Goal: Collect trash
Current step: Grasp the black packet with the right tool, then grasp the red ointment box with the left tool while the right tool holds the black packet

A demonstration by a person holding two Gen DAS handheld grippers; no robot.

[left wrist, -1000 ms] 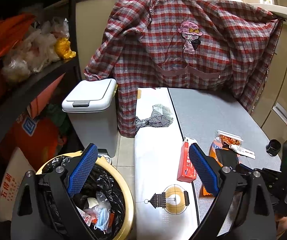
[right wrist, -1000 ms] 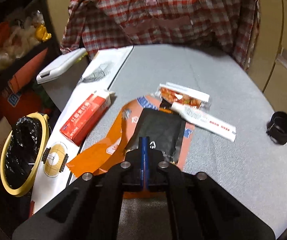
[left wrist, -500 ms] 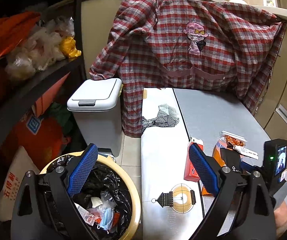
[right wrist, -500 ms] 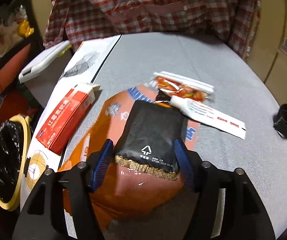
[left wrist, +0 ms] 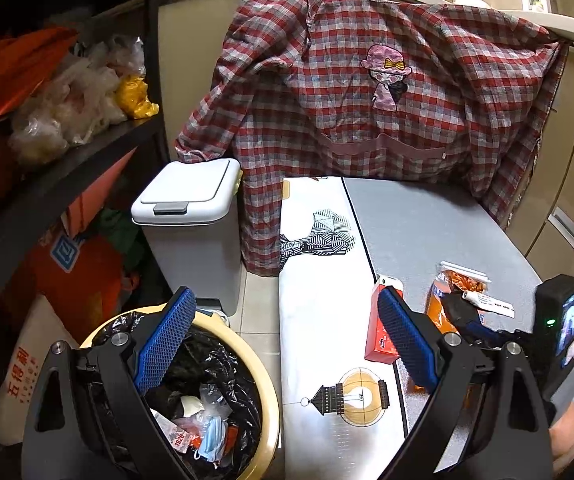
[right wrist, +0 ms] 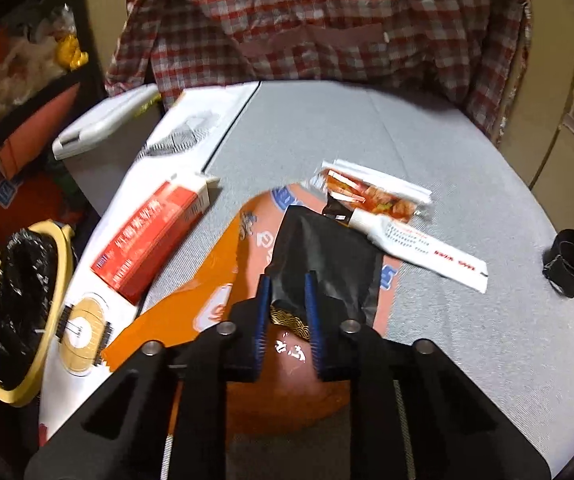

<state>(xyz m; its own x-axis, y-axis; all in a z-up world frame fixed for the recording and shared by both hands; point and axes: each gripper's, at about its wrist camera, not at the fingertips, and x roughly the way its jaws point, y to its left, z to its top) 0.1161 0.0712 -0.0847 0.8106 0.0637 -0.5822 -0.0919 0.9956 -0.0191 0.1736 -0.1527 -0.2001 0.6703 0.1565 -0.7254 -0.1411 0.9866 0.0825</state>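
A red plaid shirt (left wrist: 367, 120) hangs far beyond both sets of fingers, draped over the back edge of the grey worktop (right wrist: 367, 140). Below and to the left of the left gripper (left wrist: 283, 344) stands a round yellow bin (left wrist: 263, 392) lined with a black bag and holding crumpled trash; a white lidded bin (left wrist: 187, 216) stands on the floor ahead of the left finger. The left gripper's fingers (left wrist: 163, 344) are spread wide with nothing between them, the right one over the worktop's white edge. On the worktop, an orange wrapper (right wrist: 191, 304) lies flat under the right gripper (right wrist: 289, 300), reaching out to the left of its fingers. A red and white box (right wrist: 155, 236) lies to the left of those fingers, across the seam between the white and grey surfaces. A black pouch (right wrist: 327, 252) rests on the orange wrapper, its near end between the right fingers (right wrist: 263, 308); these have just been closing and now pinch the pouch, which buckles between the pads. Just beyond the pouch's far end lie a white tube (right wrist: 415, 244) and, touching it, a clear snack packet (right wrist: 371, 192). Well off to the right of the fingers sits a small black ring-shaped object (right wrist: 571, 260).
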